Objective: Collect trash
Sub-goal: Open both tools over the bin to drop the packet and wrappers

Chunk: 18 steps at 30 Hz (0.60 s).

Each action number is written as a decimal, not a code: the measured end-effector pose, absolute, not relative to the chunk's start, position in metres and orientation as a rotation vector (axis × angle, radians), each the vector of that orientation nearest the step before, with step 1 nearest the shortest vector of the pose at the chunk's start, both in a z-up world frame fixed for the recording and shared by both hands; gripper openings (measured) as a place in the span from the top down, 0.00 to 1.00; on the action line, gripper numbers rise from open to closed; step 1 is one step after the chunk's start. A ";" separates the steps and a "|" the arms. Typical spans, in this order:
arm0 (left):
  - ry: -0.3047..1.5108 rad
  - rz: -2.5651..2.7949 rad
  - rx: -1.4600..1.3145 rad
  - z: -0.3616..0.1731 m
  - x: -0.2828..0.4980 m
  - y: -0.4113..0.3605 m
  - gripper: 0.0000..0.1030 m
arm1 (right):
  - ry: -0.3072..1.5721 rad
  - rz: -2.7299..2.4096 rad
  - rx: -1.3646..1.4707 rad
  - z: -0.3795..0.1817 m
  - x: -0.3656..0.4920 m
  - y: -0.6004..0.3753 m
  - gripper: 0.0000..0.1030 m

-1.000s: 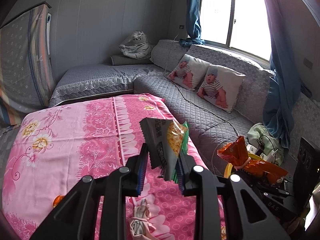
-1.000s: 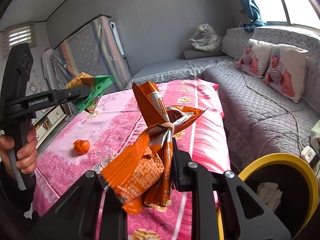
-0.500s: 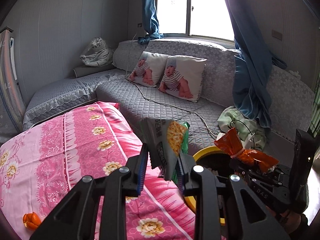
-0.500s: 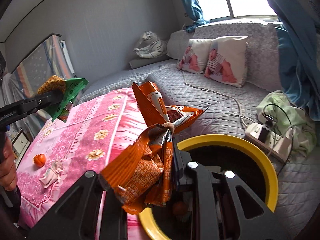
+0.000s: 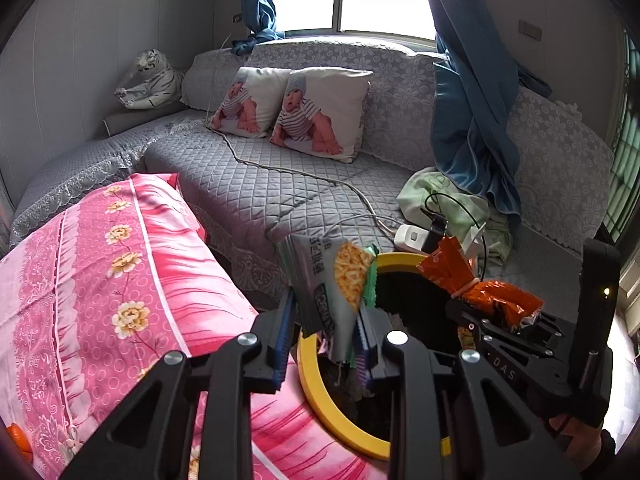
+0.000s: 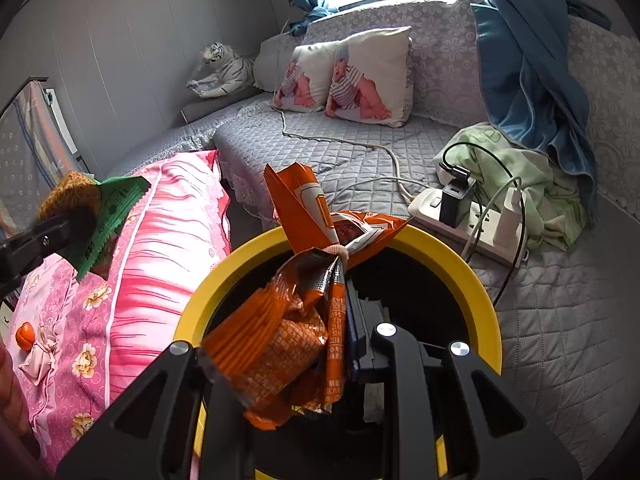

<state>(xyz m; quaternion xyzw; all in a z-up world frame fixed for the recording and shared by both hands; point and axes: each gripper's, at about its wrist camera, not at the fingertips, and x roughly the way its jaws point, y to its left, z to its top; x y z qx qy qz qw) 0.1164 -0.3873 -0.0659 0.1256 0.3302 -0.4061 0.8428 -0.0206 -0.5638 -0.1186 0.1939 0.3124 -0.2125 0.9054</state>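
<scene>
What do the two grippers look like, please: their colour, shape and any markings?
Both are matte black plastic. The left gripper has two angular fingers with triangular cut-outs, round silver screws and blue ribbed pads. The right gripper is built the same way; in the left view its body carries white letters "DAS" and a tall black handle with a small lit dot. No cables show on either.

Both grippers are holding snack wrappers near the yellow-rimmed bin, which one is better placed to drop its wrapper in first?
Right, probably. The right gripper holds its crumpled orange wrapper directly over the dark opening of the yellow-rimmed black bin. The left gripper, shut on a grey-green snack wrapper, sits over the bin's near rim, beside the pink flowered cloth.
</scene>
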 end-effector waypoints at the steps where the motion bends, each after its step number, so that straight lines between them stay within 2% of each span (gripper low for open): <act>1: 0.713 -0.862 0.270 -0.071 0.116 -0.392 0.76 | 0.653 -0.447 0.405 -0.121 -0.021 -0.564 0.81; 11: 0.790 -0.884 0.293 -0.098 0.118 -0.411 0.70 | 0.684 -0.494 0.443 -0.135 -0.027 -0.578 0.79; 12: 0.794 -0.882 0.291 -0.098 0.119 -0.410 0.65 | 0.682 -0.502 0.442 -0.135 -0.028 -0.579 0.79; 14: 0.809 -0.874 0.266 -0.098 0.122 -0.407 0.47 | 0.686 -0.508 0.446 -0.136 -0.028 -0.581 0.72; 15: 0.815 -0.869 0.249 -0.097 0.124 -0.404 0.43 | 0.686 -0.516 0.452 -0.135 -0.029 -0.582 0.69; 17: 0.824 -0.855 0.226 -0.095 0.129 -0.399 0.29 | 0.680 -0.522 0.469 -0.135 -0.032 -0.585 0.52; 18: 0.832 -0.846 0.208 -0.095 0.132 -0.396 0.26 | 0.682 -0.520 0.476 -0.135 -0.032 -0.587 0.51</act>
